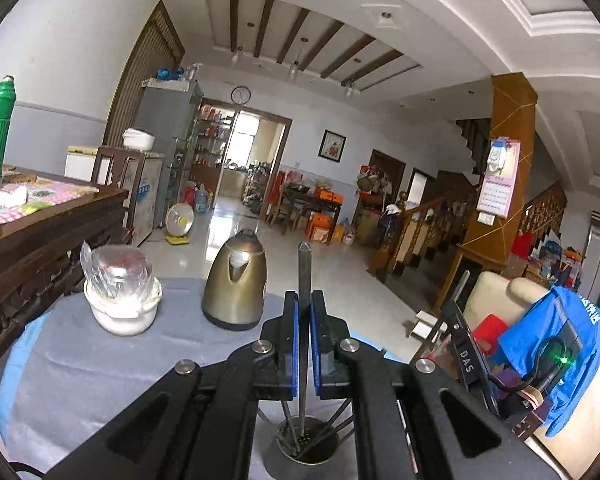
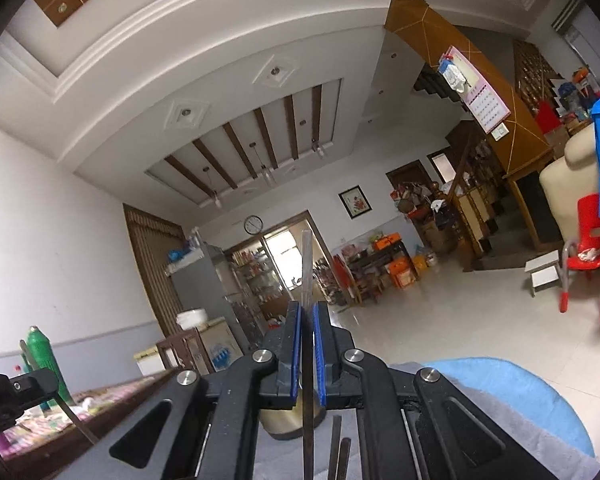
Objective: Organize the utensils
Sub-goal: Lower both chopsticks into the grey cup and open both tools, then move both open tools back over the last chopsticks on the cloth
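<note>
Your left gripper (image 1: pixel 304 308) pinches one slim metal utensil (image 1: pixel 304 276) upright, directly over the steel holder (image 1: pixel 307 446) at the near edge of the grey-covered table (image 1: pixel 100 380), so it looks lined up to drop in beside those already standing there. Your right gripper (image 2: pixel 307 320), held about level, likewise clamps its own metal strip (image 2: pixel 307 264) upright, with the kettle (image 2: pixel 280 420) just beyond

We see our right gripper (image 2: pixel 307 312) closed on a thin metal chopstick (image 2: pixel 307 280) that stands upright between the blue pads (image 2: pixel 297 344). Below it, more chopsticks (image 2: pixel 336 440) poke up before a brass-coloured kettle (image 2: pixel 280 420) on the desk (image 2: pixel 500 420) with its grey cover. At the far left our left gripper (image 2: pixel 24 388) grips another chopstick (image 2: pixel 76 416), near a green thermos (image 2: pixel 44 356).
</note>
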`<action>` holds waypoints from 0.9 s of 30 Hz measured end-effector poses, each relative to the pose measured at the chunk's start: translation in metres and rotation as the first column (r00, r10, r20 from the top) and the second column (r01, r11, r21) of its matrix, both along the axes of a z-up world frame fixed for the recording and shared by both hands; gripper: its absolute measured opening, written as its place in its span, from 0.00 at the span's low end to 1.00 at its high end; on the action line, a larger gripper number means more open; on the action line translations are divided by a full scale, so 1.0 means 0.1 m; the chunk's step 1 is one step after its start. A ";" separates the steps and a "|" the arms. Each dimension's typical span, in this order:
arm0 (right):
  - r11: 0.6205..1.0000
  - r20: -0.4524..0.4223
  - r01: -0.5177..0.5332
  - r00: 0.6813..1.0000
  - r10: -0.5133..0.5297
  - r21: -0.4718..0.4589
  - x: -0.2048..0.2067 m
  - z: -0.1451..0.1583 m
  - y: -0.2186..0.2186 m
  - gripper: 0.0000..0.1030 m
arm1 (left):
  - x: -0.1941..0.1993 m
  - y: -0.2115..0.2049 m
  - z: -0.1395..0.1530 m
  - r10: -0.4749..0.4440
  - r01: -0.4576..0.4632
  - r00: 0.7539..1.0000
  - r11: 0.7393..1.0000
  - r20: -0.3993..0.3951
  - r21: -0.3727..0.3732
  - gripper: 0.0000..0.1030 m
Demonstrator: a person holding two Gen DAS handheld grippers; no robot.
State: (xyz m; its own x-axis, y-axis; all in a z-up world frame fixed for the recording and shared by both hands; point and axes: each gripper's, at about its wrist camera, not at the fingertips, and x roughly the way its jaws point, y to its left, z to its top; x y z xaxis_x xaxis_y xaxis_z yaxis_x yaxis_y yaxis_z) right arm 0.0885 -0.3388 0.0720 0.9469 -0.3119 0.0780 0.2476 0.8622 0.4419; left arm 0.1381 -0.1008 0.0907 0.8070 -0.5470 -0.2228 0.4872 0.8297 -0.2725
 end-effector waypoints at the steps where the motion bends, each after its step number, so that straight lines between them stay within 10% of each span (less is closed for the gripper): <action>1: 1.000 -0.013 0.001 1.000 -0.001 -0.006 0.05 -0.04 0.04 0.07 | 0.03 -0.03 -0.06 0.002 -0.002 1.000 1.000 -0.011 0.004 0.05; 17: 0.981 -0.199 -0.180 0.967 0.161 -0.077 0.08 -0.36 0.27 0.09 | -0.01 -0.02 -0.41 -0.014 0.024 0.993 0.996 -0.115 0.085 0.07; 22: 0.965 -0.252 -0.257 0.938 0.238 -0.047 0.01 -0.36 0.18 0.18 | -0.15 0.12 -0.38 0.010 0.005 0.994 0.991 -0.113 0.133 0.53; 27: 0.953 -0.237 -0.304 0.926 0.293 -0.009 -0.19 -0.29 0.10 0.50 | -0.29 0.35 -0.46 0.068 -0.040 0.990 0.977 -0.125 0.211 0.67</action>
State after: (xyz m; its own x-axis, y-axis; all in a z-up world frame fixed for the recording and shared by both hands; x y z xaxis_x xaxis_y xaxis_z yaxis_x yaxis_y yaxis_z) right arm 0.0691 -0.3285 0.0428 0.9892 -0.0134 -0.1459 0.0662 0.9294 0.3630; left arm 0.1090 -0.0659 0.0445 0.7902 -0.4344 -0.4323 0.4118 0.8988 -0.1504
